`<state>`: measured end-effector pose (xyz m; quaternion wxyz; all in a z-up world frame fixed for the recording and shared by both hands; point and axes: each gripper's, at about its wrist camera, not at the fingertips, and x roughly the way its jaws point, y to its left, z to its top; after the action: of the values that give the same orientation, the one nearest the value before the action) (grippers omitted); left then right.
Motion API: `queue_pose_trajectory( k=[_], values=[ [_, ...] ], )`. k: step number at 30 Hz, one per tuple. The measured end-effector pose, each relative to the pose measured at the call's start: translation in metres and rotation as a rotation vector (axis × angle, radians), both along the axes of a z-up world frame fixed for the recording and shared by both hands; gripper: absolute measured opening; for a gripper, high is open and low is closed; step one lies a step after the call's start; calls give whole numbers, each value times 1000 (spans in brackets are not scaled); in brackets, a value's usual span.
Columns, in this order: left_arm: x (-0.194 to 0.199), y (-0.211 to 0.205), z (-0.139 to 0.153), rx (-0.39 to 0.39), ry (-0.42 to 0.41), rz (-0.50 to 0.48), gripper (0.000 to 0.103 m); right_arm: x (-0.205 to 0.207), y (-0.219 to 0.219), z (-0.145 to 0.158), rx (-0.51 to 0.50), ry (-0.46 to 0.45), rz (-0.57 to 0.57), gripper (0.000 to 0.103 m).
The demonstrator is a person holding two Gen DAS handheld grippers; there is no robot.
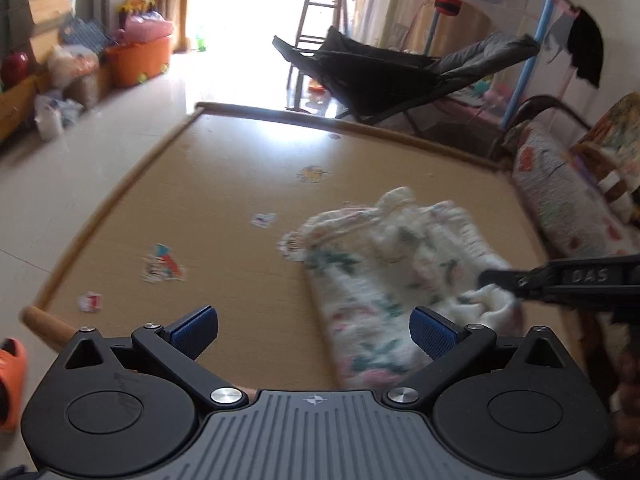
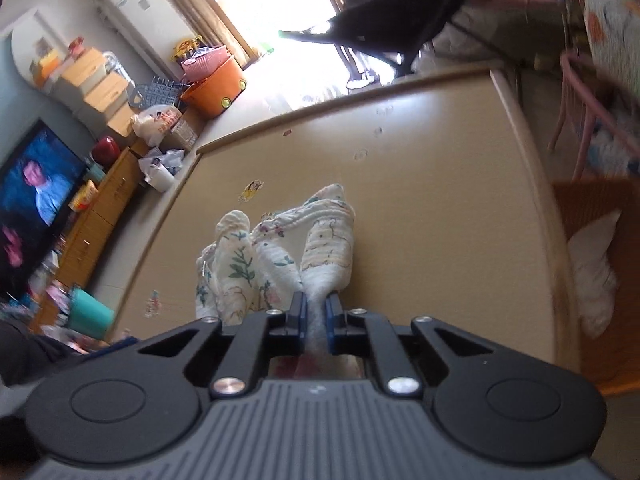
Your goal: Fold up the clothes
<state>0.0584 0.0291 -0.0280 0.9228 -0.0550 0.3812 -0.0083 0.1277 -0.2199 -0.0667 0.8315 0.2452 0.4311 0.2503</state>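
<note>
Blue pads of the right gripper (image 2: 316,312) pinch a bunched edge of the floral garment (image 2: 280,256), low in the right wrist frame, the cloth rising in loose ridges beyond. The left gripper (image 1: 314,330) gapes wide, holding nothing, over bare table (image 1: 224,184) beside the garment's left edge. Judging by its rumpled lie, lower right in the left view, folding is unfinished; no neat fold shows. Open tabletop lies left and ahead, with the raised rim (image 1: 120,196) nearby.
</note>
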Motion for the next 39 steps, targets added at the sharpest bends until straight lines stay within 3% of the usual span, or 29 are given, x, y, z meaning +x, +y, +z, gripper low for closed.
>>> queue_pose_trajectory(
  k=[3, 12, 39],
  values=[
    [1, -8, -1, 43, 22, -21, 103, -3, 2, 6, -27, -29, 10, 10],
    [7, -14, -12, 66, 64, -78, 103, -11, 8, 23, -108, -115, 39, 10],
    [12, -8, -21, 41, 113, -67, 103, -8, 49, 6, -19, -10, 171, 9]
  ],
)
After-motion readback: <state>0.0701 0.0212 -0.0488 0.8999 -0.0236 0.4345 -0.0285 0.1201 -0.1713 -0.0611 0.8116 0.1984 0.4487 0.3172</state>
